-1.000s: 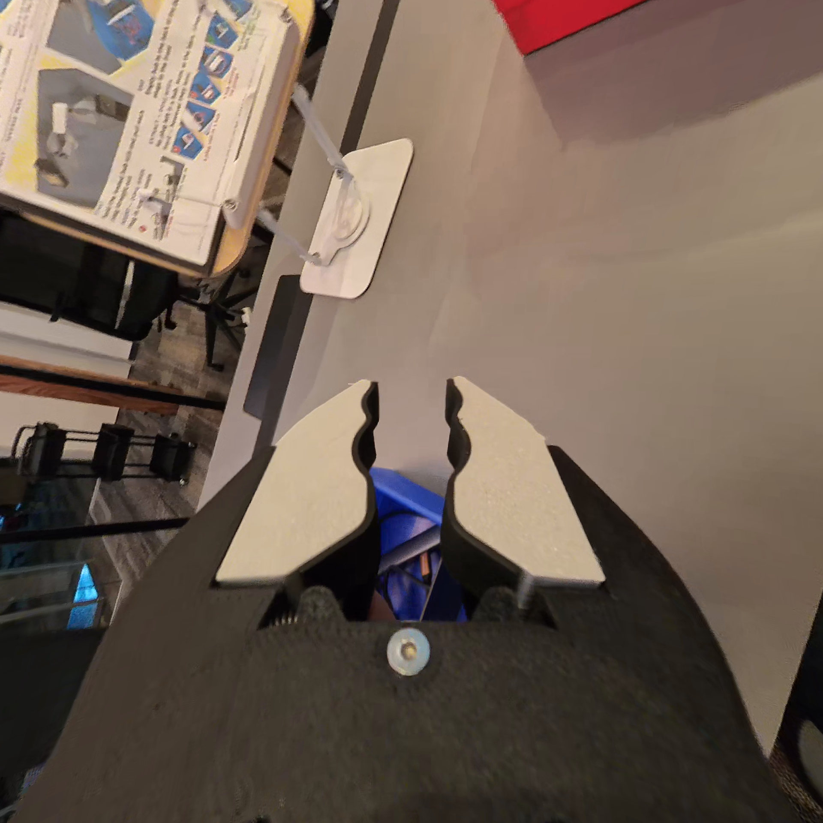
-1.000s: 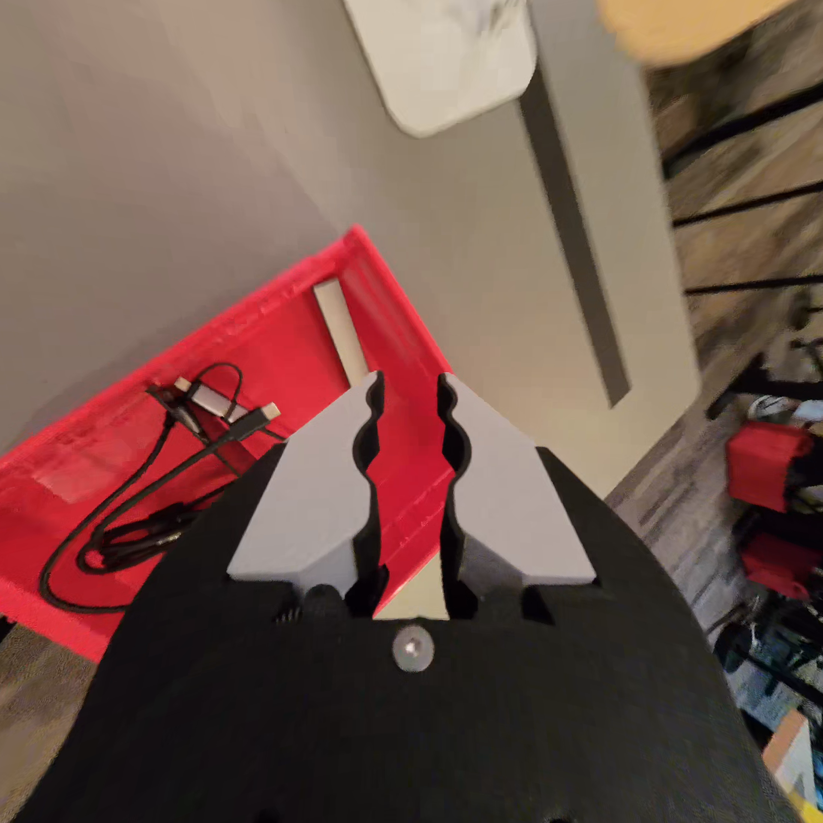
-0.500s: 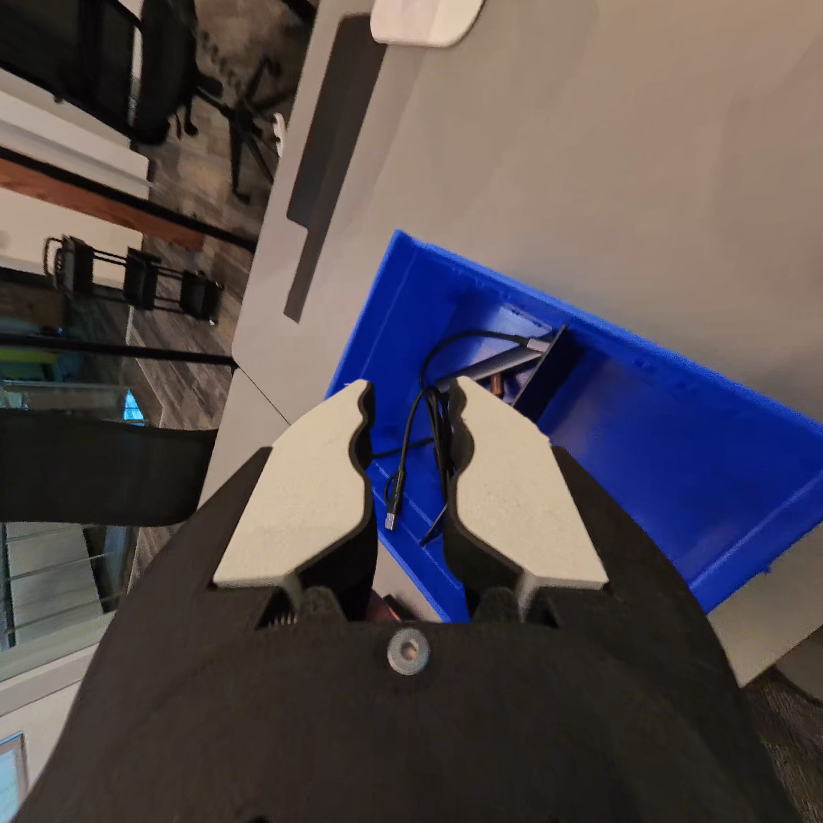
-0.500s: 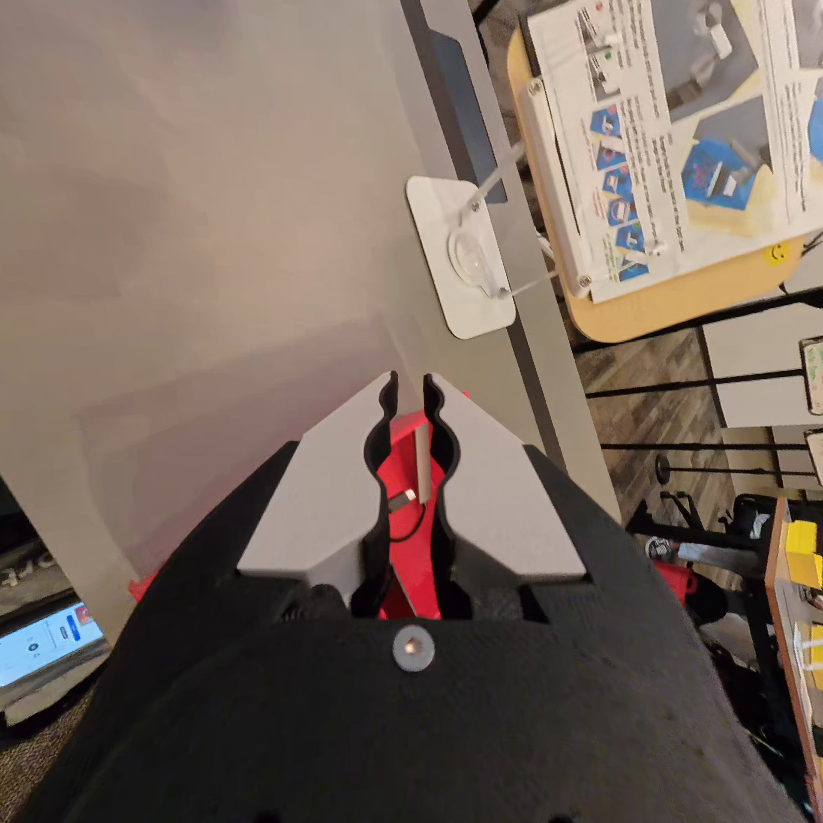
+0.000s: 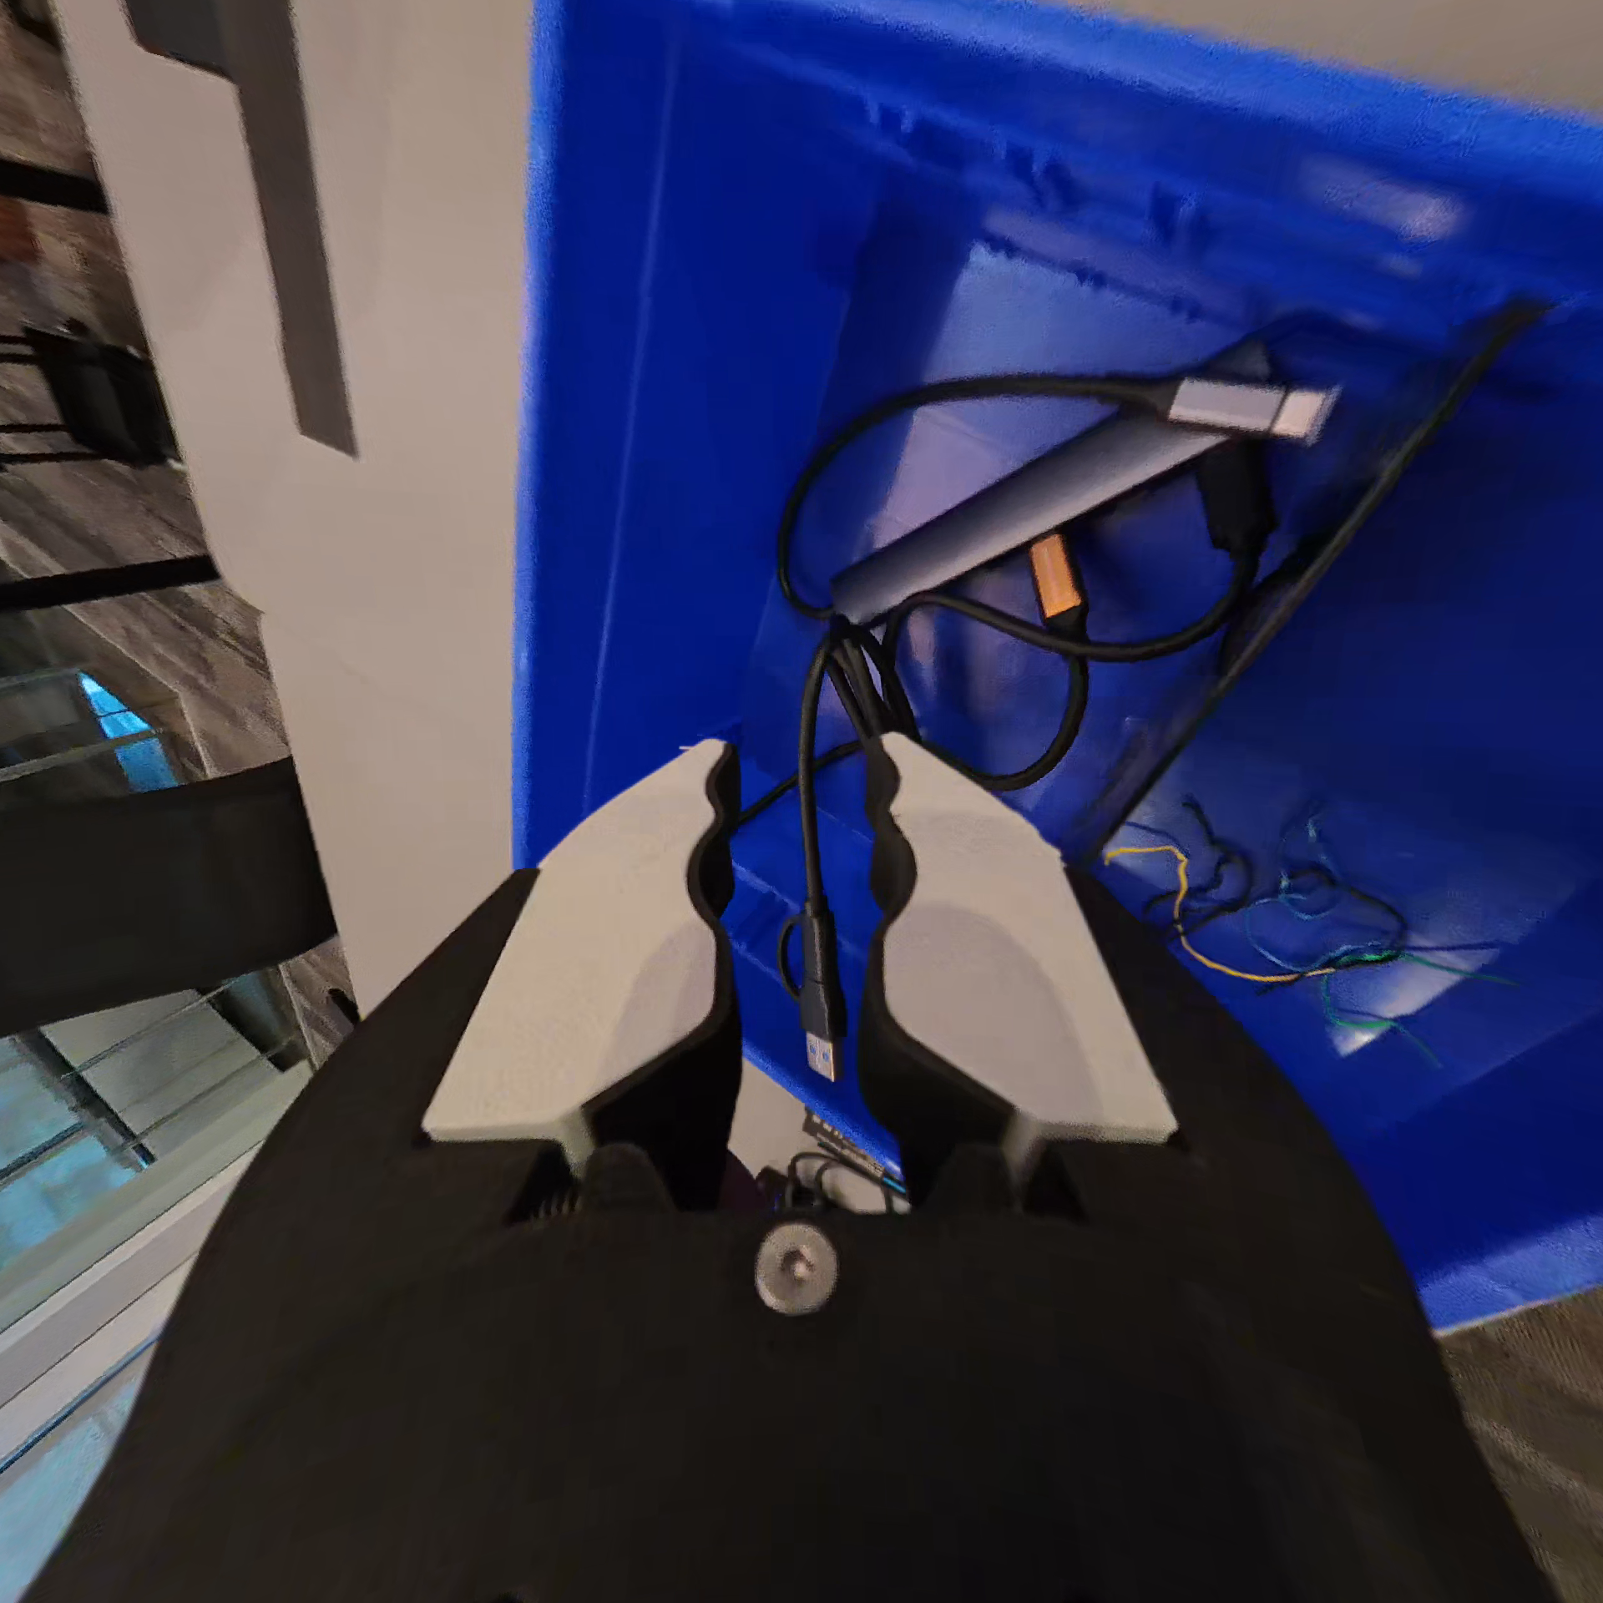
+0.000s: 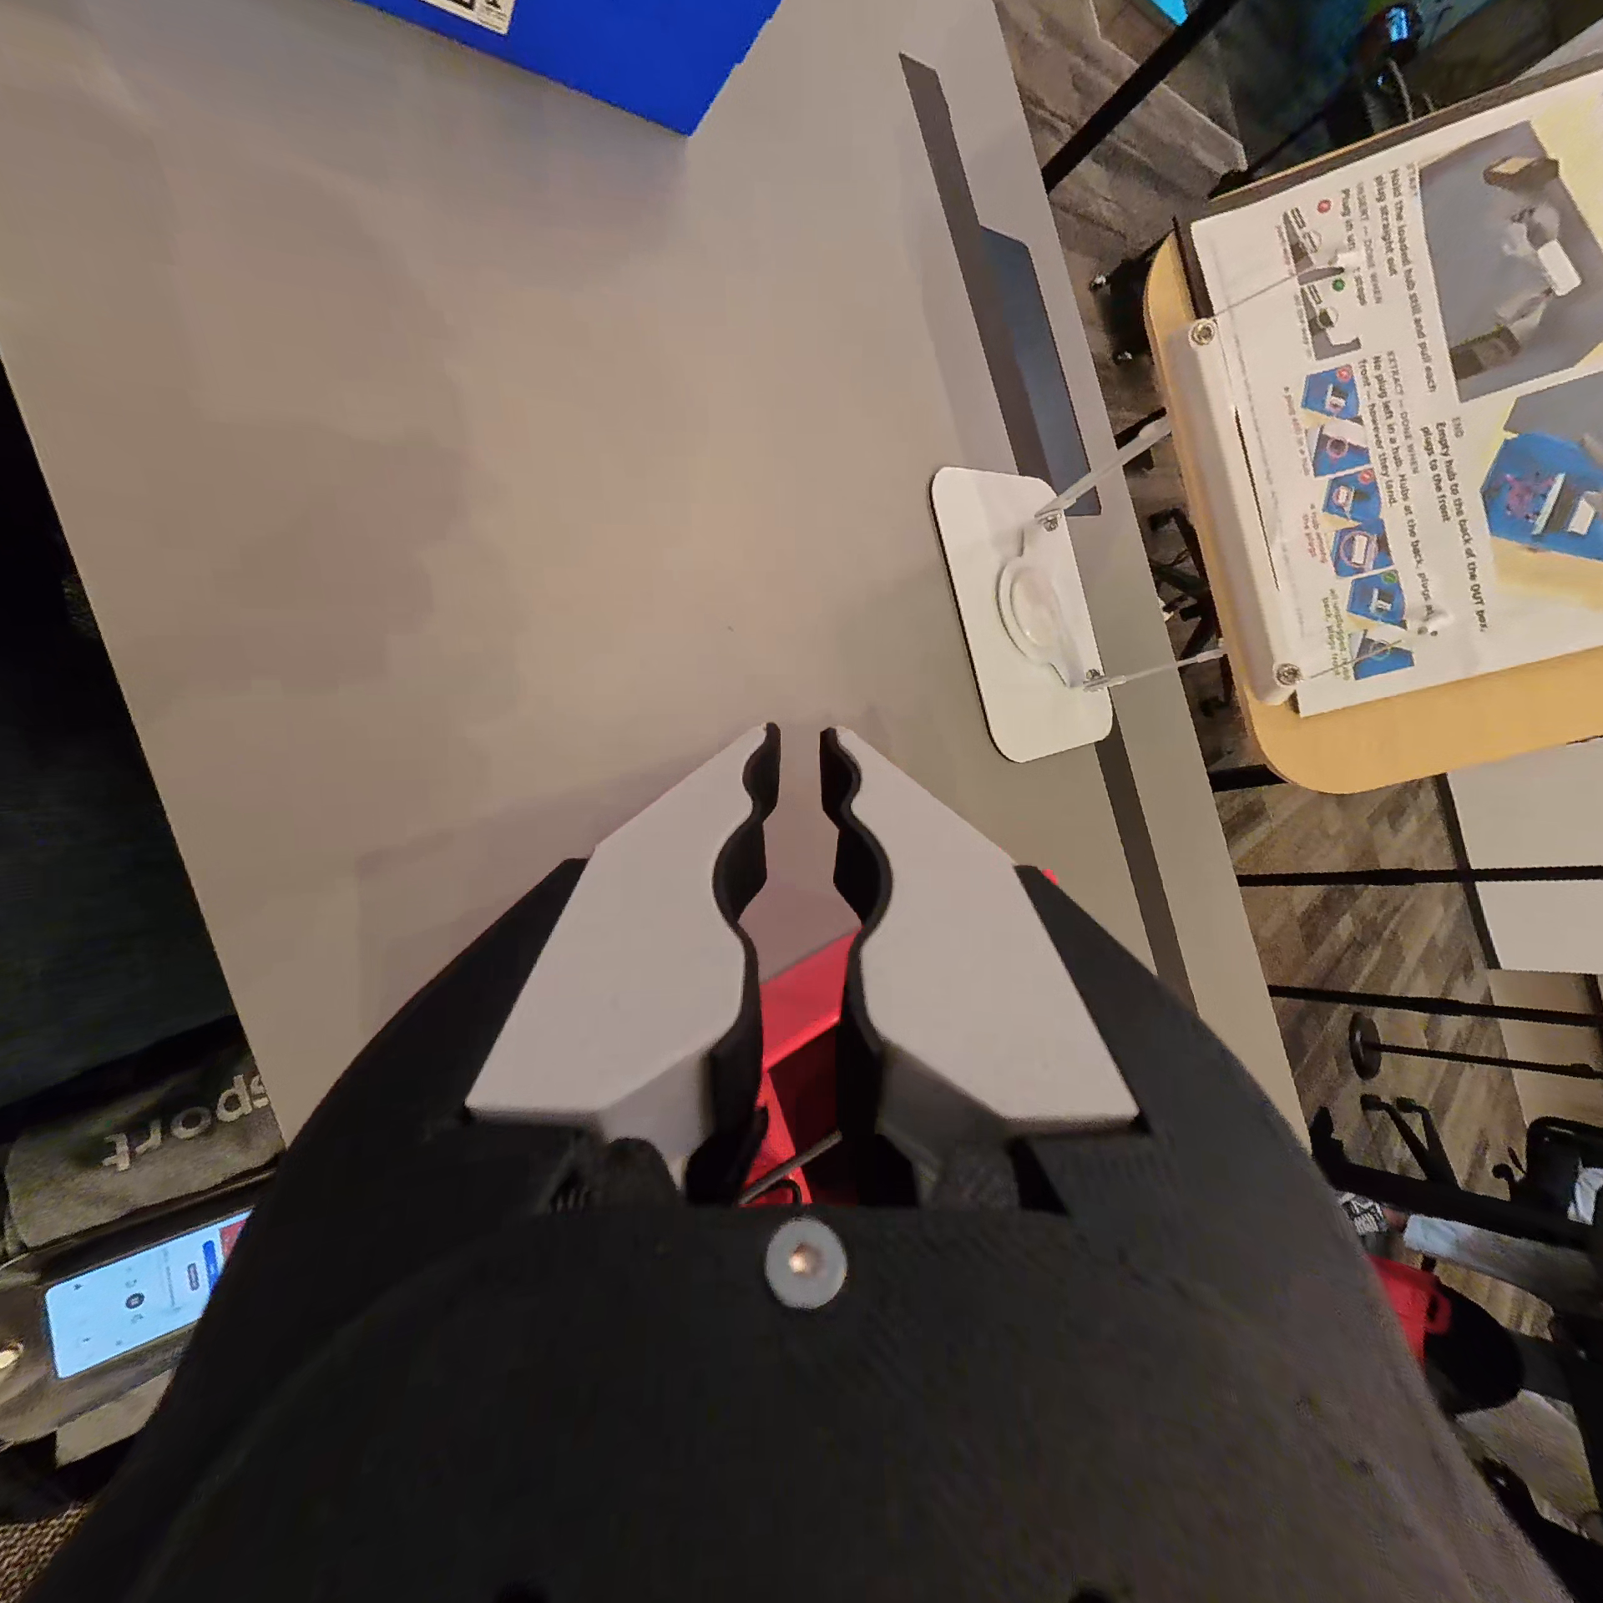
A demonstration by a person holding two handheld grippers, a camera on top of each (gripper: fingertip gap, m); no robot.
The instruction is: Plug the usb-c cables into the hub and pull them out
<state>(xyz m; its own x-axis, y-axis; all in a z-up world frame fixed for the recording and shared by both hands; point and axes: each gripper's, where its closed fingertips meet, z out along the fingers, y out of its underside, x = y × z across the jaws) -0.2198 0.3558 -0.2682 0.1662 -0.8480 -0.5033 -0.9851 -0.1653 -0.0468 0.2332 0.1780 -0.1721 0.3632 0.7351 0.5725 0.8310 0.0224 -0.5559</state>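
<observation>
Right now the left gripper [image 5: 807,763] hangs over the blue bin [image 5: 659,364], its pale fingers [image 5: 607,954] spread apart with nothing pinched between them. A black cable [image 5: 808,781] runs through the gap toward 6 o'clock without touching either side, as far as I can see, and ends in a metal plug [image 5: 822,1045] that lies between the finger bases. Up at 1 o'clock from the fingertips the grey hub [image 5: 1023,512] lies slantwise in the bin's back compartment, close against a dark divider [image 5: 1353,555]. A grey connector [image 5: 1249,408] rests on the hub's far end, and an orange-tipped plug [image 5: 1058,577] sits just beside the hub's lower edge; whether it is seated in a port I cannot tell. More black cable loops around the hub's near end. At 3 o'clock, on the other side of the divider, a tangle of thin coloured wires [image 5: 1258,937] lies on the bin floor.

The right gripper [image 6: 796,737] points out over the bare grey table [image 6: 434,434], fingers nearly together but with a narrow slit between the tips, gripping nothing. Below the fingers, toward 6 o'clock, a piece of the red bin [image 6: 802,1006] shows, with a thin dark line in it that may be a cable. At 11 o'clock the blue bin's corner pokes in at the table's far end. At 3 o'clock a white stand base [image 6: 989,624] sits at the table edge, carrying an instruction sheet [image 6: 1405,416] on a wooden board. A phone [image 6: 130,1292] glows at 8 o'clock, off the table.
</observation>
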